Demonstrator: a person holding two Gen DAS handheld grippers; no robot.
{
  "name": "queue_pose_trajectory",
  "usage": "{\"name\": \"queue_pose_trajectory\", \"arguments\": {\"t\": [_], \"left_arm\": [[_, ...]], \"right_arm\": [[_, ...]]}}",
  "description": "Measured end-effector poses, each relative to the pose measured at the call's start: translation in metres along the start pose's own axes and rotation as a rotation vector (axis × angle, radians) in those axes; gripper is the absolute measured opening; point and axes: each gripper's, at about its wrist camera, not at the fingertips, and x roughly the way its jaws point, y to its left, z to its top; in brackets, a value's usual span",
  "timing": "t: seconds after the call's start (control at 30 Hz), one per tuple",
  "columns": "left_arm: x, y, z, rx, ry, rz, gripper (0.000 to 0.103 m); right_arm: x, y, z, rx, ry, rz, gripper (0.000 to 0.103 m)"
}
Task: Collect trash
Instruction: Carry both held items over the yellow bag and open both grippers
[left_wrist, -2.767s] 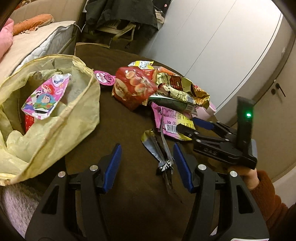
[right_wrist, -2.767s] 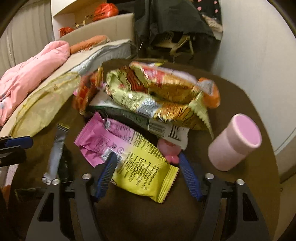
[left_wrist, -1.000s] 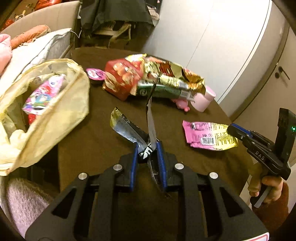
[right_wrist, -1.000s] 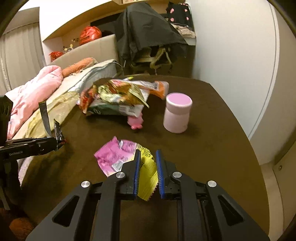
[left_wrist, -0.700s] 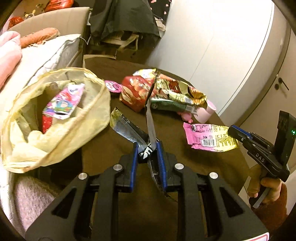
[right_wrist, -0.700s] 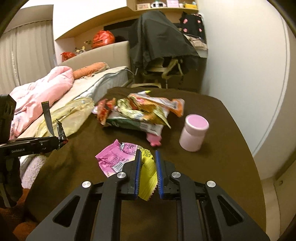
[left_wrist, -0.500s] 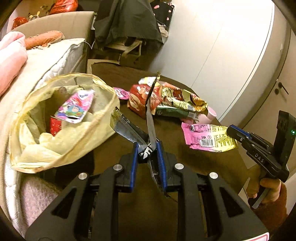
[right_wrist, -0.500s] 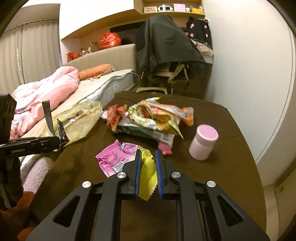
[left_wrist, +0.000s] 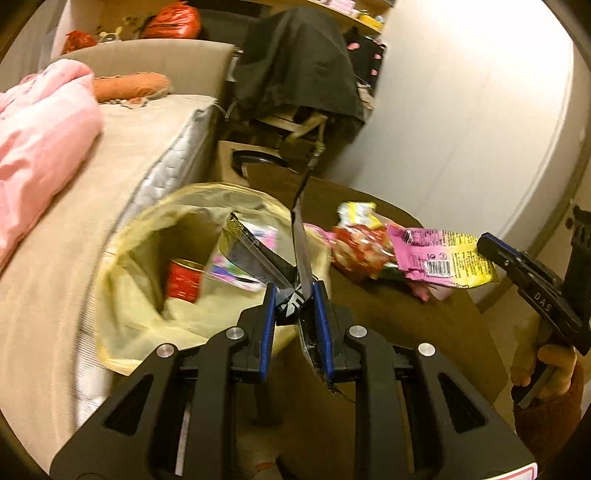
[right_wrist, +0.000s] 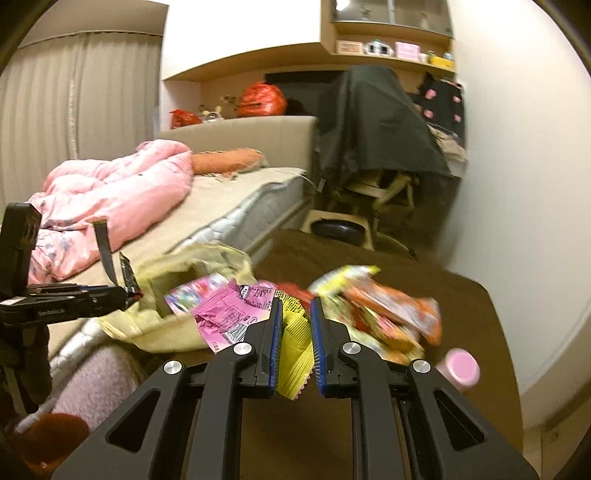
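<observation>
My left gripper (left_wrist: 294, 295) is shut on a silver-black torn wrapper (left_wrist: 258, 254) and holds it at the near rim of the open yellow trash bag (left_wrist: 125, 258). The bag holds a red can (left_wrist: 183, 277) and colourful wrappers. My right gripper (right_wrist: 296, 317) is shut on a pink-and-yellow wrapper (right_wrist: 236, 314), lifted above the brown table (right_wrist: 369, 258). That wrapper also shows in the left wrist view (left_wrist: 439, 258), right of the bag. The left gripper shows in the right wrist view (right_wrist: 127, 291) at the left.
A pile of snack wrappers (right_wrist: 384, 314) and a pink jar (right_wrist: 461, 367) lie on the table. A bed with a pink duvet (right_wrist: 110, 199) stands left of the bag. A chair draped in dark cloth (right_wrist: 376, 125) stands behind the table.
Both grippers closed on their wrappers and lifted them off the table. They have moved left toward the yellow bag; the left wrapper now hangs over the bag's rim.
</observation>
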Motion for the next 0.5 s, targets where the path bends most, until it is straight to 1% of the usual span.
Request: {"name": "queue_pose_trajectory", "arguments": {"t": [0.13, 0.23, 0.37, 0.5], "left_arm": [[0.002, 0.026, 0.009, -0.025, 0.005, 0.04, 0.019], [0.008, 0.041, 0.013, -0.018, 0.016, 0.064, 0.019], [0.018, 0.064, 0.012, -0.046, 0.044, 0.047, 0.019], [0.03, 0.089, 0.008, -0.077, 0.076, 0.021, 0.019]], "right_arm": [[0.031, 0.025, 0.021, -0.045, 0.013, 0.042, 0.015], [0.058, 0.045, 0.032, -0.079, 0.045, 0.061, 0.015], [0.087, 0.07, 0.039, -0.122, 0.08, 0.061, 0.015], [0.116, 0.085, 0.04, -0.121, 0.134, 0.065, 0.015]]}}
